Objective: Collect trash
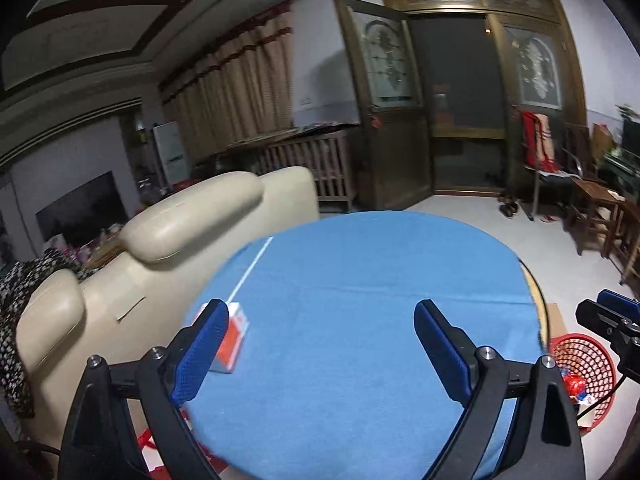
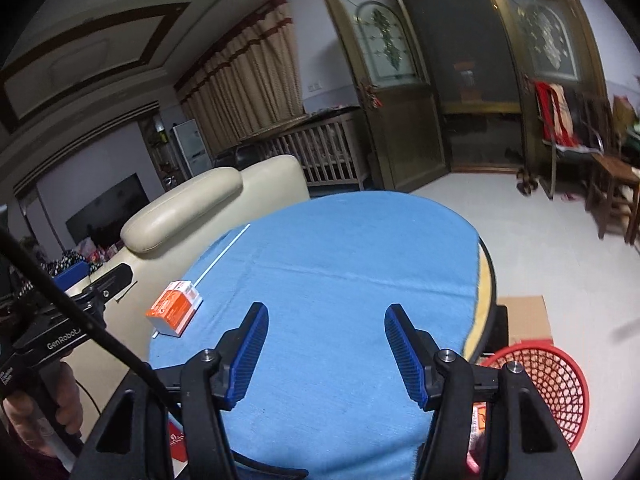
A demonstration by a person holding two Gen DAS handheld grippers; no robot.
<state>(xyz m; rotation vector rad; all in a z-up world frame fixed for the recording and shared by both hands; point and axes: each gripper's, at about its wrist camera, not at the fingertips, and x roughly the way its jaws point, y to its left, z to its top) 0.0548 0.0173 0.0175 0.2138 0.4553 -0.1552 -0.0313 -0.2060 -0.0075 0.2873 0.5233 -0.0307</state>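
Observation:
An orange and white carton [image 2: 174, 309] lies near the left edge of the round table under a blue cloth [image 2: 340, 272]. In the left wrist view the same carton [image 1: 234, 338] shows partly behind the left finger. My left gripper [image 1: 320, 320] hovers over the cloth, open wide, nothing between its blue pads. My right gripper [image 2: 326, 322] also stands open and empty above the table's near half. A red mesh basket [image 2: 548, 384] sits on the floor at the table's right, with wrappers inside [image 1: 574, 386]. A thin white straw [image 2: 222, 252] lies on the cloth beyond the carton.
A cream leather sofa [image 1: 168, 264] backs against the table's left side. Flat cardboard [image 2: 526, 316] lies on the floor by the basket. Wooden chairs [image 1: 600, 208] stand at the right wall. A hand holds the left gripper's handle [image 2: 44, 404]. The right gripper's tip [image 1: 612, 312] shows at the right edge.

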